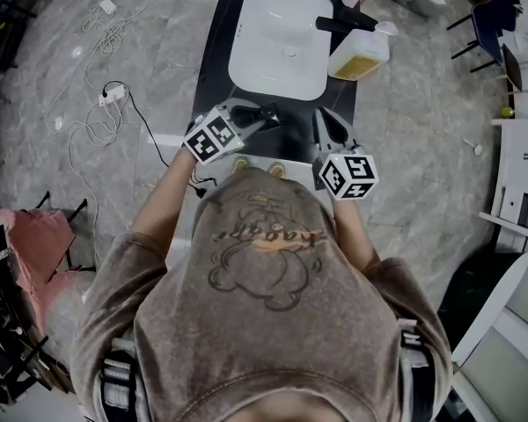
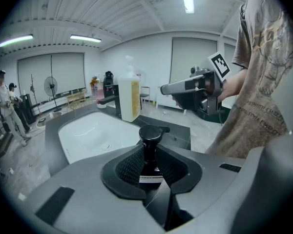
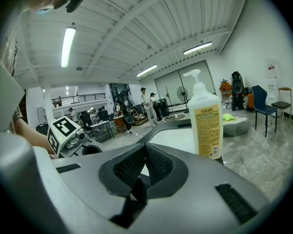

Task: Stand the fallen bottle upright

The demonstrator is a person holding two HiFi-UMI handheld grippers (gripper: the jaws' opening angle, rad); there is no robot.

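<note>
Fingers (image 2: 129, 167) of the left gripper (image 2: 150, 152) are drawn narrow round the neck of the black bottle (image 2: 151, 133), at the front of the dark counter (image 1: 213, 69), just before the white basin (image 1: 277, 42). Its foot is hidden, though it looks near upright. Alongside, the right gripper (image 3: 144, 152) has its pads together on nothing. I'd bring the base flat onto the counter, clear of the basin's rim and the yellow pump bottle (image 3: 205, 116). Loosen the grip only once it bears its own weight.
</note>
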